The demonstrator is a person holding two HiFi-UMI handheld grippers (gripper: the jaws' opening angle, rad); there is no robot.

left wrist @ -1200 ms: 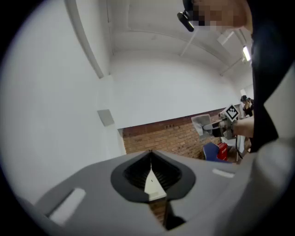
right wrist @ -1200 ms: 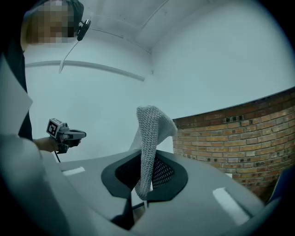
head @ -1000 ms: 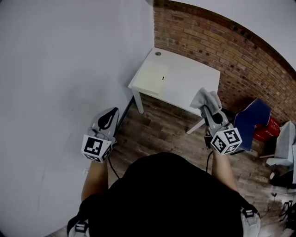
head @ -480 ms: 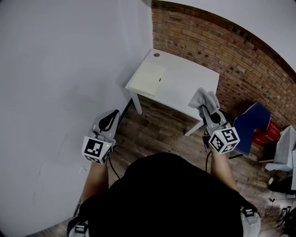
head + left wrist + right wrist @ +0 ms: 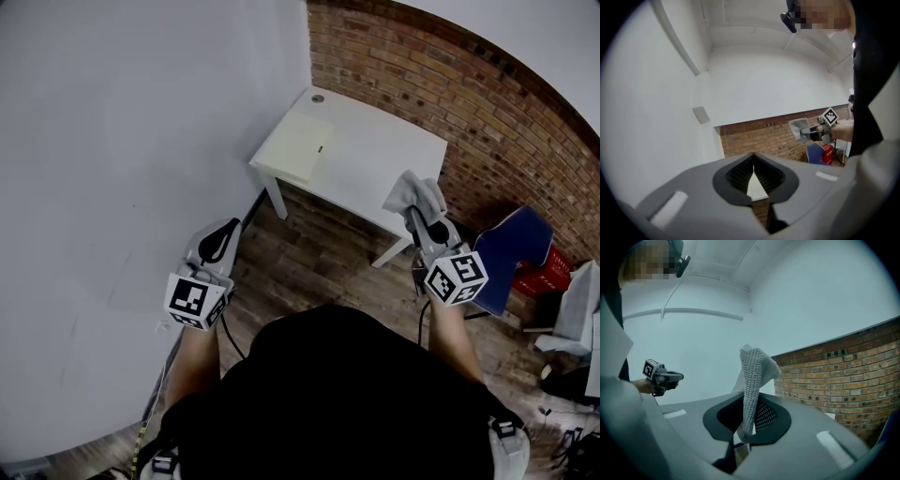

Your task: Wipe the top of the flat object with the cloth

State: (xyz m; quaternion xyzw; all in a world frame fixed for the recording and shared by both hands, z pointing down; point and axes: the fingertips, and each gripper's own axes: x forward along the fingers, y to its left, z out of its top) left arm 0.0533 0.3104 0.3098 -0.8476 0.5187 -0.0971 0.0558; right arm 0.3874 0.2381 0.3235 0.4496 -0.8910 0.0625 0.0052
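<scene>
A pale cream flat object [image 5: 297, 147] lies on the left part of a small white table [image 5: 375, 159] in the room's corner. My right gripper [image 5: 412, 208] is shut on a grey knitted cloth [image 5: 413, 193] that sticks up from its jaws [image 5: 752, 380]; it hovers over the table's near right edge. My left gripper [image 5: 223, 234] is shut with nothing in it, held by the white wall, well short of the table. In the left gripper view the jaws meet at the tips and the right gripper with the cloth [image 5: 799, 127] shows far off.
A white wall [image 5: 112, 169] runs along the left and a brick wall [image 5: 450, 84] stands behind the table. A blue chair [image 5: 511, 248] and red box [image 5: 546, 262] sit at the right on the wooden floor [image 5: 319, 262]. A small round thing [image 5: 318, 97] sits at the table's far corner.
The table and flat object have shifted slightly up and left in the head view. Both grippers keep the same state; the right one rose slightly with the cloth.
</scene>
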